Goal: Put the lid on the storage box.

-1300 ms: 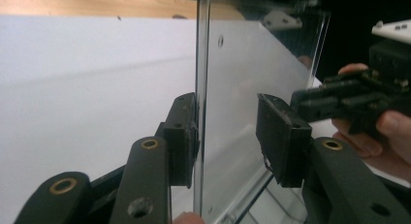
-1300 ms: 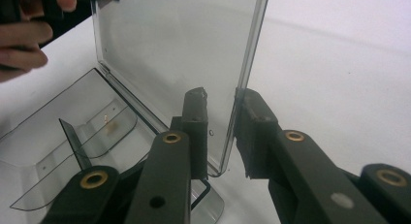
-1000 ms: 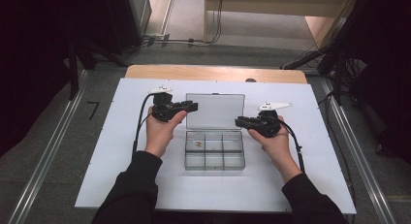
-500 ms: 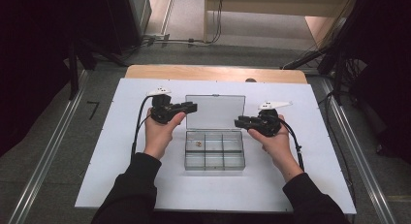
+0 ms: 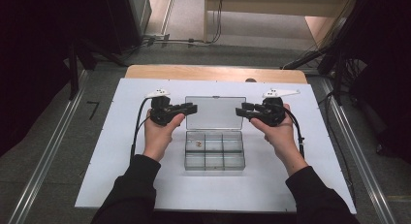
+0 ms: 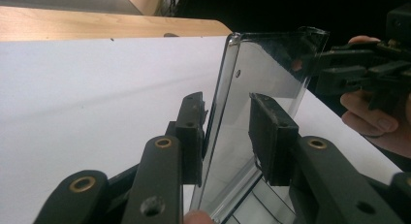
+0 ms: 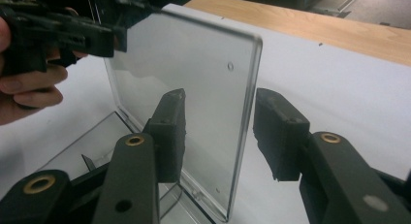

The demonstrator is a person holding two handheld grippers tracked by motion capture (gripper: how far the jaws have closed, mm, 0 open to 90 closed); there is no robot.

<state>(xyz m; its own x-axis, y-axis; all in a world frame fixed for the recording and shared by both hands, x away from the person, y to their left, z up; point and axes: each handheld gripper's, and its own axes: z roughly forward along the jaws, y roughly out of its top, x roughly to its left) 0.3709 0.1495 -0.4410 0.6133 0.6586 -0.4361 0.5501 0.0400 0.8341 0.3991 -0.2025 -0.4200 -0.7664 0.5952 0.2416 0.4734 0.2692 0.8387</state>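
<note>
Lid [image 5: 215, 112] upright, edge-on between both tools | left gripper [image 6: 228, 132] spread, one pad at lid face | right gripper [image 7: 220, 136] just been opening, lid between pads, untouched.

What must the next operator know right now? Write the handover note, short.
Left gripper: open, jaws straddle the left edge of the lid; one pad is close against it, the other is apart.
Right gripper: open, jaws have just been opening; the lid's right edge sits between them, pads clear.
Things: clear compartment box lies on the white board, with one small item in its far-left compartment.
Done: the lid is raised and stands about upright.
Left: the lid seems unclamped, so steady it before pulling either gripper away, then probably work on the compartments.
</note>
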